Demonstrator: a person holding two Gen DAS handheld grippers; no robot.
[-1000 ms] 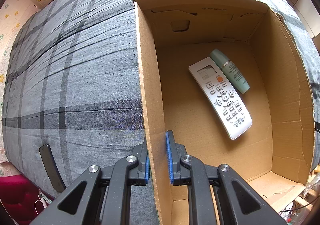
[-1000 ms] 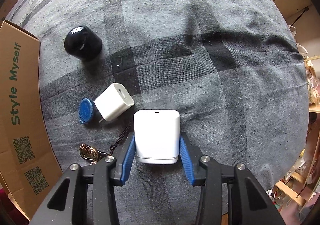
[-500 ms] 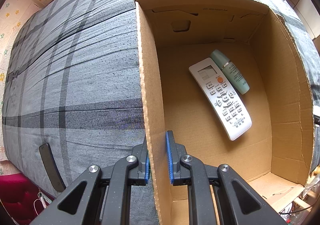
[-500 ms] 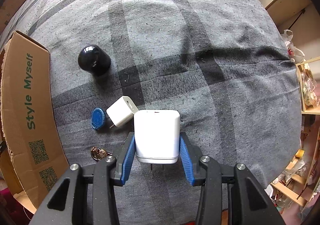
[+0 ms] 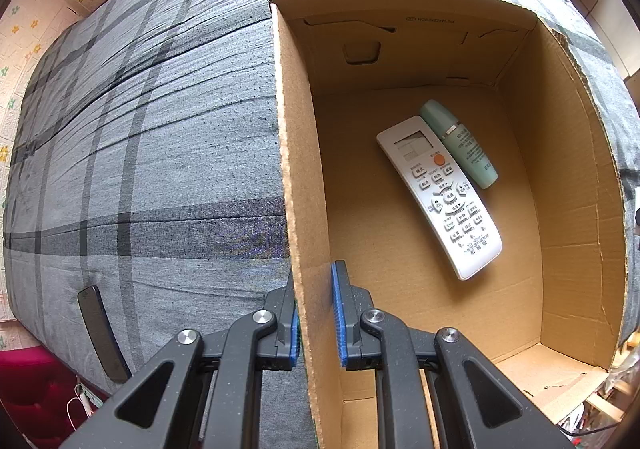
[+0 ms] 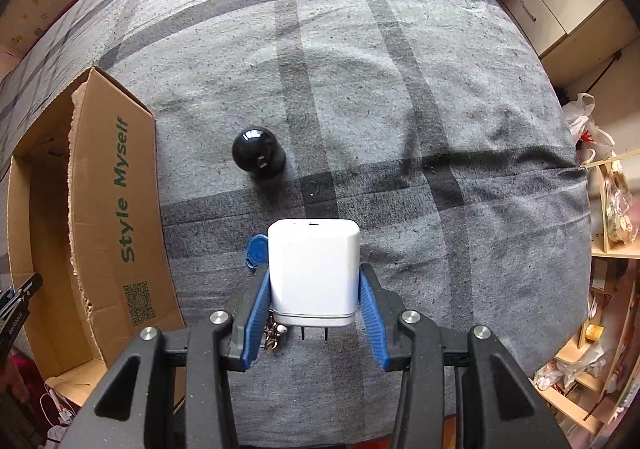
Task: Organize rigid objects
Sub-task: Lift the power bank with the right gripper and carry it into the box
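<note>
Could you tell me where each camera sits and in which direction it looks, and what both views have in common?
Left wrist: sits on the left gripper, looks steeply down into the cardboard box holding a remote and green tube; the gripper is shut on the box wall.
Right wrist: sits on the right gripper, looks straight down at the grey plaid bedcover; the gripper is shut on a white charger.
Shared: the box and bedcover.

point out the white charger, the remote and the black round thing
white charger [image 6: 313, 269], right wrist view, middle of its broad face
remote [image 5: 439, 198], left wrist view, its button area
black round thing [image 6: 259, 154], right wrist view, its glossy top
</note>
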